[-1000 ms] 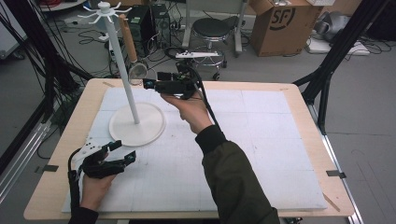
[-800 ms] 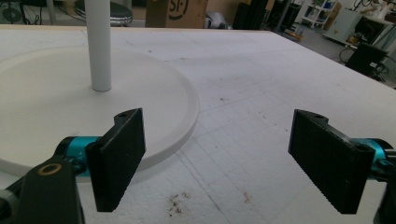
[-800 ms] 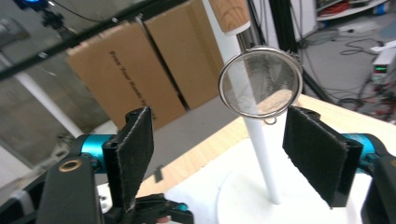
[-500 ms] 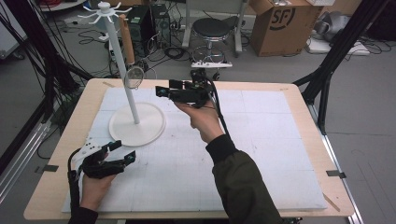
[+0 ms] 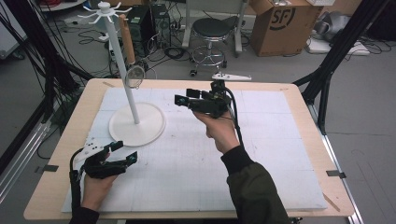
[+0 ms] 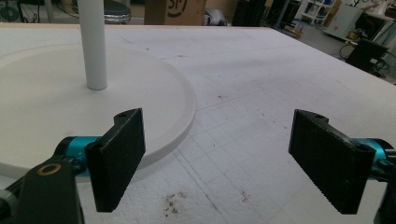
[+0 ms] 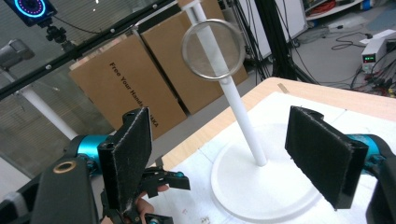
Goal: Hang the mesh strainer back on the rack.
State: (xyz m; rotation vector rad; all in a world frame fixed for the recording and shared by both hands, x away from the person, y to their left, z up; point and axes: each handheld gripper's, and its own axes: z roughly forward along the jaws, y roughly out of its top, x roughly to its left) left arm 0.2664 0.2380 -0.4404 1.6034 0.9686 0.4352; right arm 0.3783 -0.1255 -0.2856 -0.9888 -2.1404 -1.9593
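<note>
Nearest the person, the left tool (image 5: pixel 114 157) rests low on the white mat (image 5: pixel 261 177) at the front left of the tabletop (image 5: pixel 322 140), held in the left hand (image 5: pixel 95 189). Its jaws stand wide apart with nothing between them; in the left gripper view they frame bare mat, and the edge of the round white base (image 6: pixel 154 93) lies just beyond the left jaw.

Farther in, near the middle of the mat, the right hand (image 5: pixel 222 133) holds the right tool (image 5: pixel 184 100) raised above the surface and pointing toward the stand. Its jaws are also spread wide and hold nothing. In the right gripper view the gap between them frames the white pole (image 7: pixel 245 126) and the base it rises from.

The stand's base (image 5: pixel 137 123) sits on the left rear part of the mat, well apart from both tools. A small round mesh strainer (image 5: pixel 135 75) hangs beside the pole, roughly halfway up it; its wooden handle (image 5: pixel 124 39) rises toward the ring of hooks (image 5: pixel 103 10) at the top. In the right gripper view the strainer's wire rim (image 7: pixel 212 49) shows face-on in front of the pole.

Beyond the tabletop stand a black stool (image 5: pixel 212 30) and a cardboard box (image 5: pixel 280 23) on the floor
</note>
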